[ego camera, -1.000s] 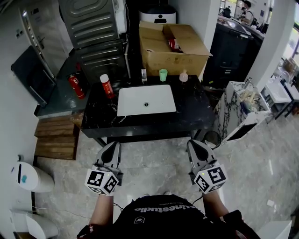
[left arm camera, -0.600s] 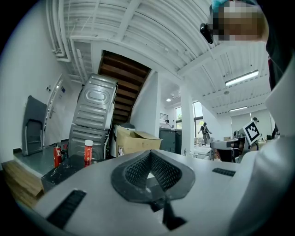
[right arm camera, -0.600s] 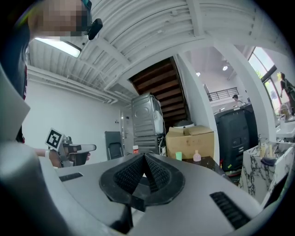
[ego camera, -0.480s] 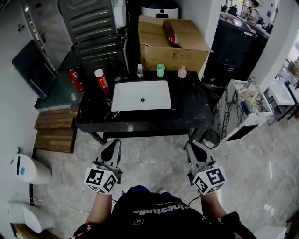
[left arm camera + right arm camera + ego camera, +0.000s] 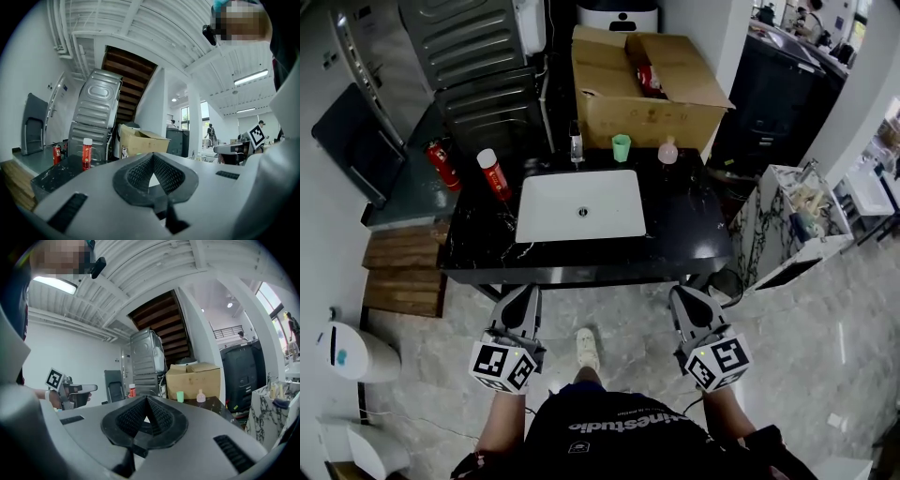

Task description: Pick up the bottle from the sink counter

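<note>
A red bottle with a white cap (image 5: 492,174) stands on the black sink counter (image 5: 694,234), left of the white basin (image 5: 581,206); it also shows in the left gripper view (image 5: 87,153). A small pink bottle (image 5: 667,152) and a green cup (image 5: 622,147) stand at the counter's back edge, and the right gripper view shows both, the pink bottle (image 5: 200,396) and the green cup (image 5: 180,396). A slim dark bottle (image 5: 576,142) stands by the basin's back. My left gripper (image 5: 525,292) and right gripper (image 5: 684,292) hang shut and empty, short of the counter's front edge.
A big open cardboard box (image 5: 647,84) stands behind the counter. A grey machine (image 5: 473,56) and a red fire extinguisher (image 5: 442,161) are at the back left. Wooden steps (image 5: 403,277) lie to the left, a marble stand (image 5: 787,220) to the right. A shoe (image 5: 586,349) shows between the grippers.
The counter has drawn nearer and slid down in the head view as the person steps toward it. A shoe has come into view. Both grippers stay shut and level.
</note>
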{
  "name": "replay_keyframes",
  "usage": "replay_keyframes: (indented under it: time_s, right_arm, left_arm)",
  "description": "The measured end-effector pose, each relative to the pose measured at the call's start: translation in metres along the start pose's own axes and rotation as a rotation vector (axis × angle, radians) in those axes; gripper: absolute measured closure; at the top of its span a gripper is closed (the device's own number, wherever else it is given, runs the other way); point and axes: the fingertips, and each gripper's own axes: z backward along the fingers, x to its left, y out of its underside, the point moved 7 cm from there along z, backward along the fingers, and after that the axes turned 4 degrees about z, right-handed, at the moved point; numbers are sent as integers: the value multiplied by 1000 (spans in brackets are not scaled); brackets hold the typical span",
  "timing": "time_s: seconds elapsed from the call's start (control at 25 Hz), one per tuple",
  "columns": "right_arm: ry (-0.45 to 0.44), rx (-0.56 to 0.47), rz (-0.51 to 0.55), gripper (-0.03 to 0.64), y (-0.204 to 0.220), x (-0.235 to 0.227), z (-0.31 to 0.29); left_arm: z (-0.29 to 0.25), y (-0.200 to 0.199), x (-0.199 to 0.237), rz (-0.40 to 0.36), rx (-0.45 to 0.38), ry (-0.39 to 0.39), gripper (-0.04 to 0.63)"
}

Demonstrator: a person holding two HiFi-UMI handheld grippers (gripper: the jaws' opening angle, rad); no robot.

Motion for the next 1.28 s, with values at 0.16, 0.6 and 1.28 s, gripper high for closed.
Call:
replay_keyframes:
  time_s: [0.16,0.6,1.28]
  right_arm:
    - [28,-1,16,578,-12,-23,-60]
    - [77,-39,53,579,-63,-49,-227]
    - [106,55,50,578,-51,-135,-301]
  left_arm:
    - [-61,-6,40,1,-13,45,581]
    - [-201,-49,157,-13,-35,156,581]
    - [-311,-35,172,46,11,204,581]
